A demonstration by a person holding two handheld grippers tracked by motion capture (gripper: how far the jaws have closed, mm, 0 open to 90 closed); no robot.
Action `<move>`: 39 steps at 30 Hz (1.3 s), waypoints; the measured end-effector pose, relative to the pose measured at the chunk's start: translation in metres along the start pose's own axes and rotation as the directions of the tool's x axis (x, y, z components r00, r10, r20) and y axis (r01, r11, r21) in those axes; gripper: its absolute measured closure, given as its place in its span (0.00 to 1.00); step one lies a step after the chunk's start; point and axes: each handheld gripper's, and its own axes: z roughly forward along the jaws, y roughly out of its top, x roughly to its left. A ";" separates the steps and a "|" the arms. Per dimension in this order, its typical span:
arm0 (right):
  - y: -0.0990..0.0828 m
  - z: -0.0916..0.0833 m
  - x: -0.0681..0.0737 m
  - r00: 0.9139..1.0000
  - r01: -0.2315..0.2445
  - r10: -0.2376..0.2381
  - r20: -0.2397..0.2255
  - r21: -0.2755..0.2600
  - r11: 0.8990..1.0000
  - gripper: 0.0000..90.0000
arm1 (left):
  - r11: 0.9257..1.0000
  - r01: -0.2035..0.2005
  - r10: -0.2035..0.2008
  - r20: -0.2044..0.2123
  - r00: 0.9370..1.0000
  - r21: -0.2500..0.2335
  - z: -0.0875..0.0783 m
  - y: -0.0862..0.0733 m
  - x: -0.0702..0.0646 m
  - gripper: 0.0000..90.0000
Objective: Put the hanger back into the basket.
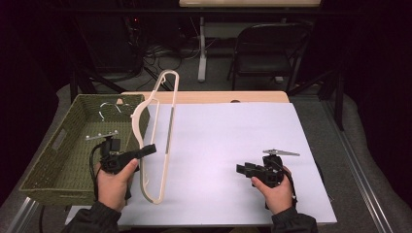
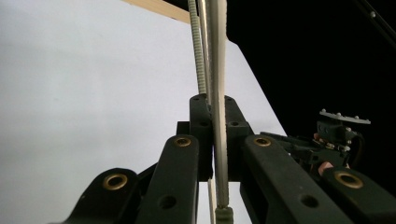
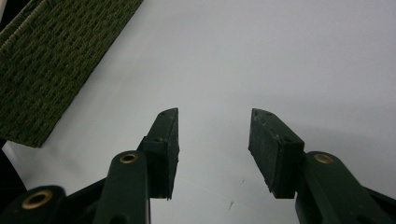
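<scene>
Left tongs clamp the cream hanger near the bench's left edge, beside the basket. Right tongs open, empty. Keep the grip firm, swing the hook over the basket rim before lowering.

Your high view looks forward and down over the whole counter. Each claw view sits close behind its jaws, low over the white sheet; the basket appears in both high and right views.
</scene>
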 end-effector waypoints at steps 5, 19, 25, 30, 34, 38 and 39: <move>-0.001 0.001 -0.002 1.000 -0.003 0.003 0.005 0.009 1.000 0.59 | 1.000 0.026 -0.026 -0.012 1.000 -0.012 -0.016 0.008 0.010 0.96; -0.003 0.003 -0.003 1.000 -0.010 0.010 0.007 0.031 0.999 0.59 | 0.996 0.059 -0.065 -0.090 0.994 -0.070 -0.055 0.023 0.038 0.96; -0.004 0.003 -0.002 1.000 -0.014 0.014 0.008 0.013 1.000 0.59 | 0.995 0.064 -0.071 -0.104 0.992 -0.072 -0.064 0.028 0.047 0.96; -0.004 0.003 -0.003 1.000 -0.009 0.009 0.012 0.032 0.999 0.59 | 0.996 0.072 -0.079 -0.121 0.990 -0.061 -0.074 0.034 0.054 0.96; -0.004 0.003 -0.002 1.000 -0.016 0.016 0.012 0.018 1.000 0.59 | 0.995 0.069 -0.080 -0.156 0.984 -0.073 -0.081 0.036 0.058 0.96; -0.004 0.003 -0.004 1.000 -0.014 0.013 0.012 0.033 0.999 0.59 | 0.993 0.081 -0.094 -0.165 0.982 -0.081 -0.088 0.039 0.064 0.96; -0.004 0.003 -0.004 1.000 -0.013 0.013 0.013 0.032 0.999 0.59 | 0.994 0.076 -0.088 -0.164 0.983 -0.078 -0.092 0.042 0.067 0.96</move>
